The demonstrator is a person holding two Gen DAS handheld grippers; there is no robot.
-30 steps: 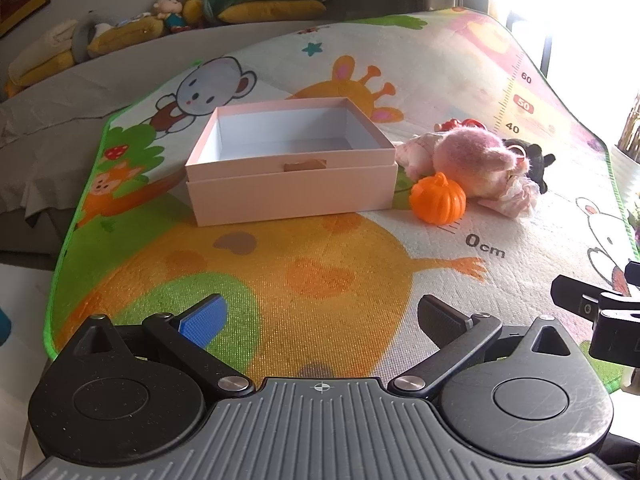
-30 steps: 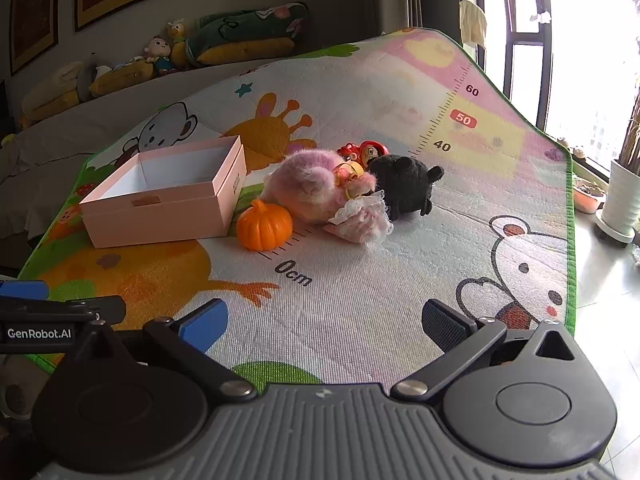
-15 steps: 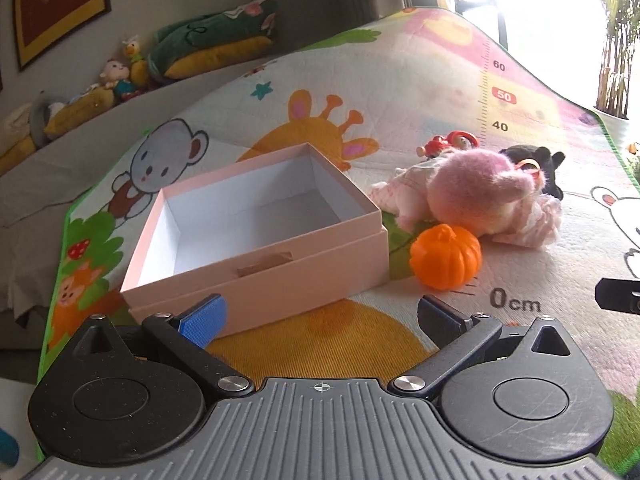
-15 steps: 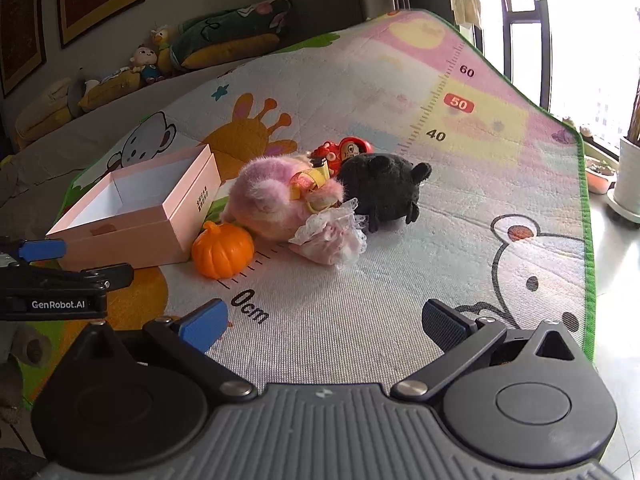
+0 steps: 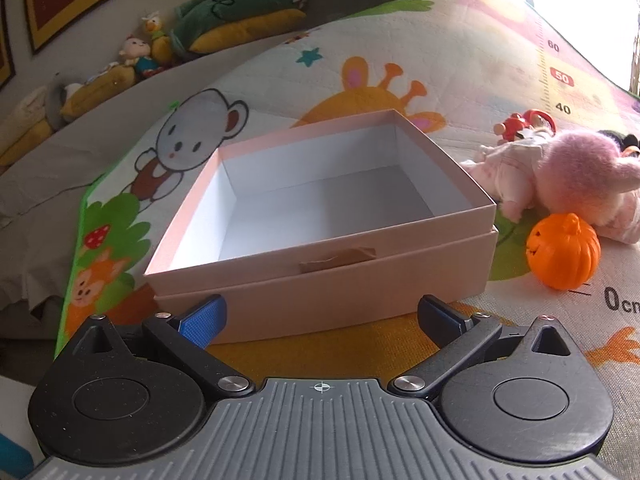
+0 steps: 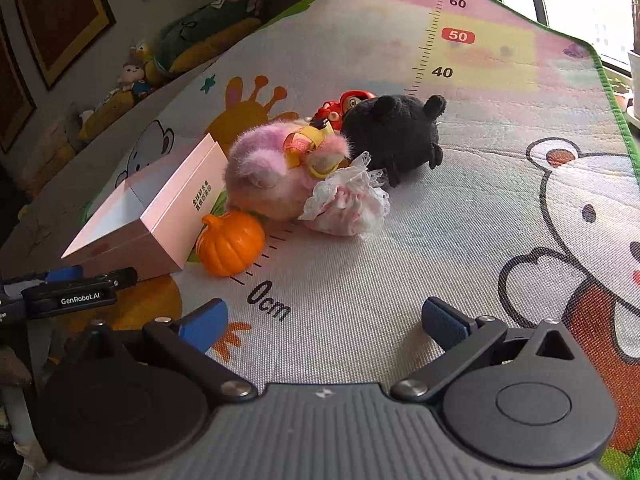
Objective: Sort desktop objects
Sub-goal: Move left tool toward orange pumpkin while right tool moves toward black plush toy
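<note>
An open, empty pink box (image 5: 320, 276) sits on the play mat; it also shows in the right wrist view (image 6: 160, 220). My left gripper (image 5: 320, 316) is open and empty, close in front of the box's near wall. To the box's right lie an orange pumpkin (image 5: 564, 256) (image 6: 230, 246), a pink fluffy doll (image 5: 576, 176) (image 6: 272, 176), a black plush (image 6: 394, 132) and a small red toy (image 6: 348, 106). My right gripper (image 6: 324, 320) is open and empty, well short of the toys. The left gripper shows at the right wrist view's left edge (image 6: 68, 296).
A colourful cartoon play mat (image 6: 480, 208) with a printed ruler covers the surface. Cushions and small figures (image 5: 148, 48) line a ledge at the back. The mat's green edge (image 5: 80, 240) is at the left; a window is to the right.
My left gripper has moved forward, close up to the box. My right gripper has moved forward and nearer the toys. Both stay open.
</note>
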